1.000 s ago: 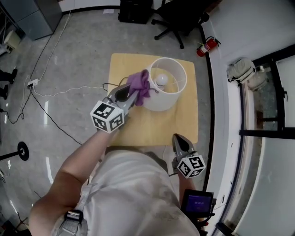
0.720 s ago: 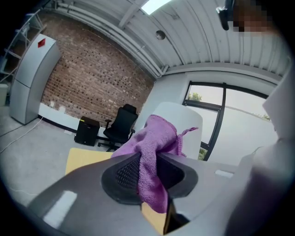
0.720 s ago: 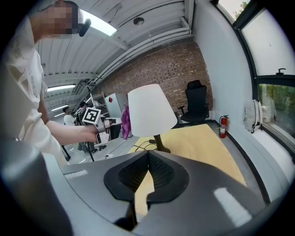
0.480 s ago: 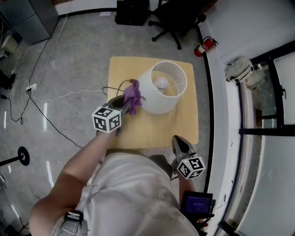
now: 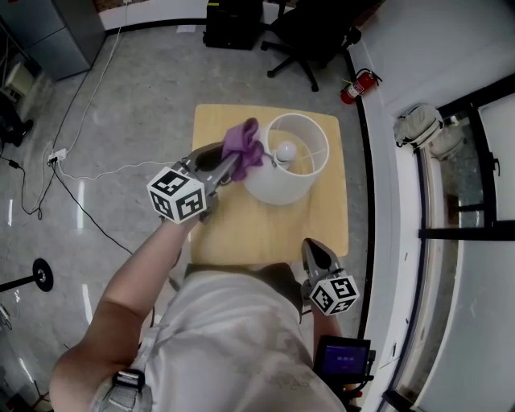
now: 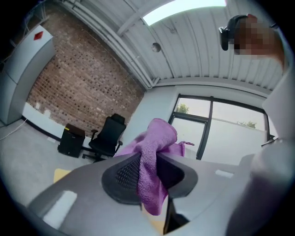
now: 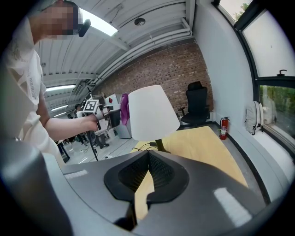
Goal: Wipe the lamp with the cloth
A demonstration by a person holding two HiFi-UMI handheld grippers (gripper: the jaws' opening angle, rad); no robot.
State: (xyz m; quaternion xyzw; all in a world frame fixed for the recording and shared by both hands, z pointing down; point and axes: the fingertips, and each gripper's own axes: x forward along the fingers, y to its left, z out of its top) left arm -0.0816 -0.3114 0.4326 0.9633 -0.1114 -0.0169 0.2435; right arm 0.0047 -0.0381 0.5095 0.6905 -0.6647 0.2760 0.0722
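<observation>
A white-shaded lamp (image 5: pixel 284 161) stands on the far half of the small wooden table (image 5: pixel 265 225), its bulb (image 5: pixel 286 150) visible from above. My left gripper (image 5: pixel 233 161) is shut on a purple cloth (image 5: pixel 245 146), held level against the upper left rim of the shade. In the left gripper view the purple cloth (image 6: pixel 154 159) bunches between the jaws and hides the lamp. My right gripper (image 5: pixel 315 248) hangs by the table's near right edge, jaws together with nothing in them. The right gripper view shows the lamp shade (image 7: pixel 152 113) and the purple cloth (image 7: pixel 124 109) at its left side.
The lamp's black cord (image 5: pixel 193 150) trails off the table's left side to a floor socket strip (image 5: pixel 56 145). A black office chair (image 5: pixel 310 32) and a black box (image 5: pixel 233 18) stand beyond the table. A red fire extinguisher (image 5: pixel 354 88) leans by the right wall.
My left gripper dropped with the cloth down the left side of the shade, then rose again to the shade's upper rim. The right gripper stayed where it was.
</observation>
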